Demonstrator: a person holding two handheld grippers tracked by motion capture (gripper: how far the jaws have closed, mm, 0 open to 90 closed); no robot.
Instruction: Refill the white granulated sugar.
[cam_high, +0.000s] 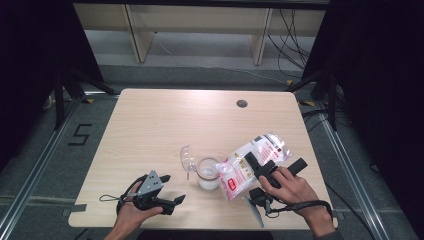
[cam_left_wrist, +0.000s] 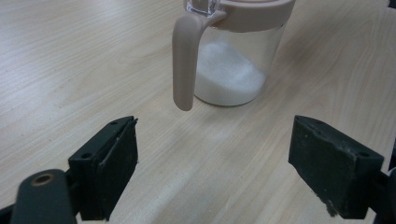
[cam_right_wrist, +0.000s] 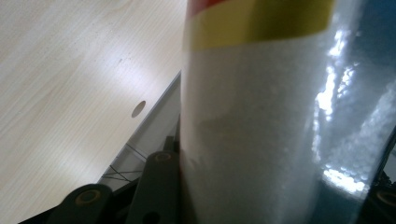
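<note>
White grains, likely sugar or salt, partly fill a clear jar with a pale pink rim and handle, standing near the front middle of a light wooden table. Its clear hinged lid stands open on the left. The right gripper is clamped on a plastic bag of the same white grains, tilted with its lower end just over the jar's mouth. The left gripper rests on the table to the jar's left, jaws spread wide with nothing between them, pointing at the jar's handle.

Risks, as a judgement: nothing steadies the jar, so the bag could nudge or tip it. If the bag's mouth drifts off the rim, grains would scatter across the table. The slick, soft bag could also slide in the clamp.
</note>
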